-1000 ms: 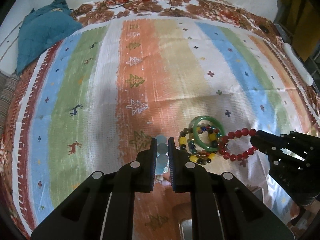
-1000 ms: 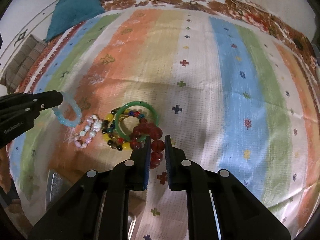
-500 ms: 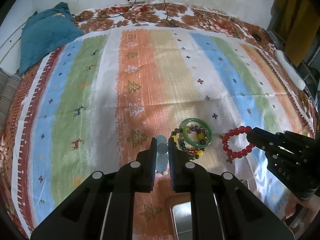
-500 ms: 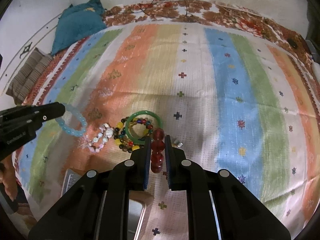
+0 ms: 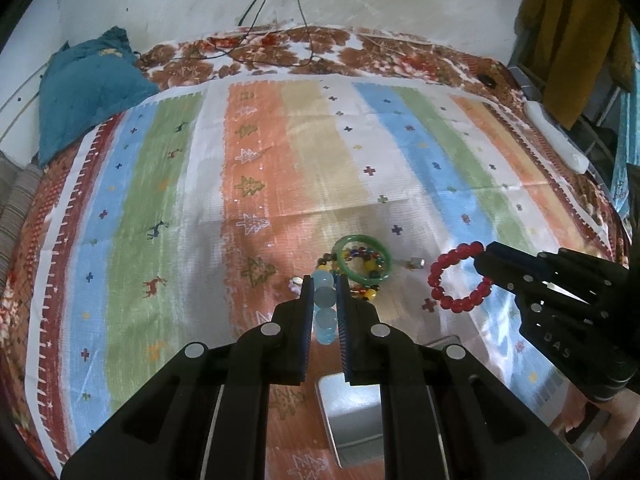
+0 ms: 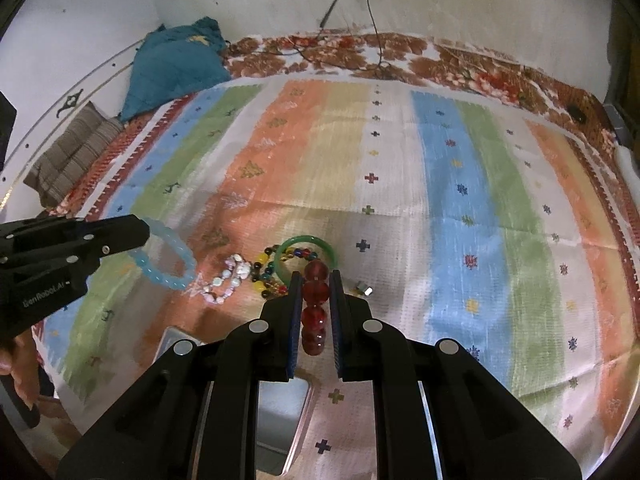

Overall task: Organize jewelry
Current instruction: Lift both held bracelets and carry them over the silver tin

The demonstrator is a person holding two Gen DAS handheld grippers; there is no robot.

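Note:
My left gripper (image 5: 324, 284) is shut on a light blue bead bracelet (image 5: 323, 312) and holds it above the striped cloth; the bracelet also shows in the right wrist view (image 6: 168, 260). My right gripper (image 6: 316, 280) is shut on a red bead bracelet (image 6: 315, 308), seen hanging as a ring in the left wrist view (image 5: 456, 276). On the cloth lie a green bangle (image 5: 363, 257) over a multicolour bead bracelet (image 6: 264, 276), a pink-white stone bracelet (image 6: 228, 280) and a small silver ring (image 6: 363, 289).
A metal tin (image 5: 352, 412) lies on the cloth just below both grippers, also in the right wrist view (image 6: 280, 420). A teal cushion (image 5: 88, 84) sits at the far left. Cables (image 5: 276, 8) hang on the wall behind.
Both grippers have lifted and pulled back with their bracelets. The red bracelet has come off the pile and now hangs to the right of the green bangle.

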